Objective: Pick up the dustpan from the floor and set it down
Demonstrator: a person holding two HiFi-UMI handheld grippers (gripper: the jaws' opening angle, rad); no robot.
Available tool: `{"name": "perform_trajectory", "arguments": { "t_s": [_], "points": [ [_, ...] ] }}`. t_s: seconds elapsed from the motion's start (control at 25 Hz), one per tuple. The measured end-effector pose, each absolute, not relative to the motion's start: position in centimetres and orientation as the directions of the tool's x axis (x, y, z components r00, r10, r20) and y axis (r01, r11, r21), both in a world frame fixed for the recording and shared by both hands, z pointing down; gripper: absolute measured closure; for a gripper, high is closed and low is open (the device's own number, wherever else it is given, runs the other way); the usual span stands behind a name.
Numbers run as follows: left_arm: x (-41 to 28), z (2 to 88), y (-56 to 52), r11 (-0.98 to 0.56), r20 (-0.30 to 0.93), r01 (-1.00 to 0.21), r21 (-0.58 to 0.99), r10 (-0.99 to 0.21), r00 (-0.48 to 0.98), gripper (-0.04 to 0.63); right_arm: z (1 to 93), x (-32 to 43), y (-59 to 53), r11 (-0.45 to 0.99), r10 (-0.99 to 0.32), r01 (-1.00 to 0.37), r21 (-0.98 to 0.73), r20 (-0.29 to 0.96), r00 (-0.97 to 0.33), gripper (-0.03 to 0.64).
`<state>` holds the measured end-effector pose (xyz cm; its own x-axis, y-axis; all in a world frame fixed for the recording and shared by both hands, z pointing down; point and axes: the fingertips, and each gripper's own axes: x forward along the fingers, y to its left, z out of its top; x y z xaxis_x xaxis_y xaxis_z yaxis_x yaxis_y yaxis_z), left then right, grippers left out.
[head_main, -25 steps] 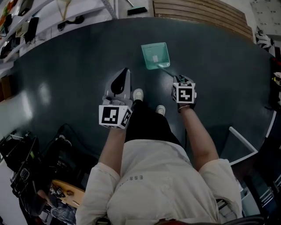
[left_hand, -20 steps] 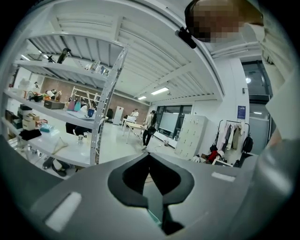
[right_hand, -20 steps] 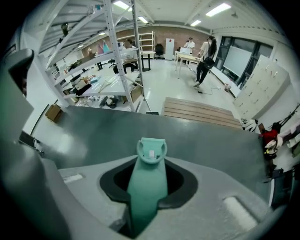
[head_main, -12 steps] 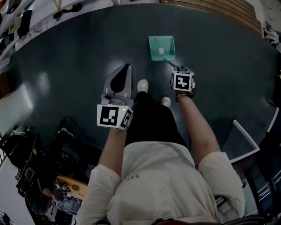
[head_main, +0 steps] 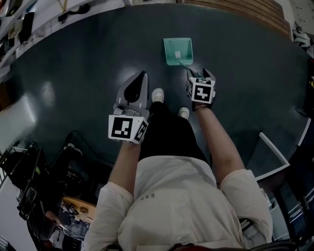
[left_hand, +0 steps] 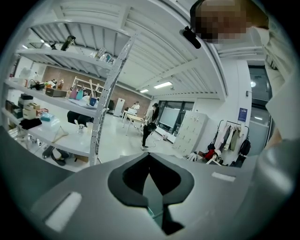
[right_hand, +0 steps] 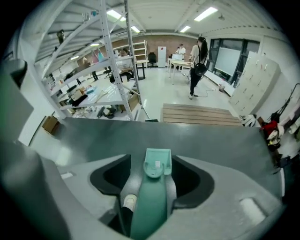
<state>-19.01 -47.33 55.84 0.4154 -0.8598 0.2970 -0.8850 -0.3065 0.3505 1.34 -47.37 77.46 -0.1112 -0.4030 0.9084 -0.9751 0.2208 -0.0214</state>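
The green dustpan (head_main: pixel 178 51) rests on the dark floor ahead of the person's feet, and its long handle (head_main: pixel 185 67) slants back toward me. The same pan (right_hand: pixel 157 165) shows small at the far end of the handle (right_hand: pixel 149 208) in the right gripper view. My right gripper (head_main: pixel 197 76) points steeply down with the handle between its jaws. The jaws are opening, and a gap shows beside the handle. My left gripper (head_main: pixel 142 76) hangs to the left of the feet, its jaws (left_hand: pixel 149 161) closed tip to tip with nothing between them.
Two white shoes (head_main: pixel 157 94) (head_main: pixel 183 112) stand between the grippers. Metal shelving (head_main: pixel 29 19) lines the far left, and a wooden pallet (head_main: pixel 245 10) lies at the far right. A white frame (head_main: pixel 274 157) sits on the floor at the right. Cables and gear (head_main: pixel 44 176) are piled near left.
My right gripper has come down with the dustpan handle and its jaws have spread. The pan has settled onto the floor. The left gripper has sunk a little.
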Motion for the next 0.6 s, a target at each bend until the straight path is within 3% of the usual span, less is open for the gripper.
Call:
{"name": "perform_trajectory", "arguments": {
  "t_s": [0.24, 0.28, 0.36, 0.44, 0.6],
  "points": [
    [-16.3, 53.8, -46.3, -0.338, 0.251, -0.878, 0.338, -0.867, 0.430, 0.591, 70.0, 1.4, -47.3, 0.348, -0.560, -0.934, -0.085, 0.780, -0.280, 0.368],
    [-15.7, 53.0, -46.1, -0.346, 0.240, -0.877, 0.332, -0.869, 0.434, 0.591, 67.9, 2.0, -47.3, 0.364, -0.607, -0.930, -0.059, 0.742, -0.284, 0.387],
    [-14.8, 51.1, -45.5, -0.361, 0.216, -0.876, 0.318, -0.873, 0.438, 0.591, 63.4, 3.3, -47.1, 0.387, -0.701, -0.922, 0.027, 0.658, -0.275, 0.530],
    [-14.0, 48.7, -44.8, -0.371, 0.188, -0.877, 0.304, -0.880, 0.437, 0.591, 59.2, 4.1, -46.4, 0.397, -0.768, -0.913, 0.090, 0.578, -0.277, 0.623],
    [-12.5, 44.7, -42.5, -0.387, 0.146, -0.879, 0.279, -0.887, 0.437, 0.591, 53.3, 5.4, -44.2, 0.398, -0.818, -0.913, 0.085, 0.484, -0.311, 0.623]
  ]
}}
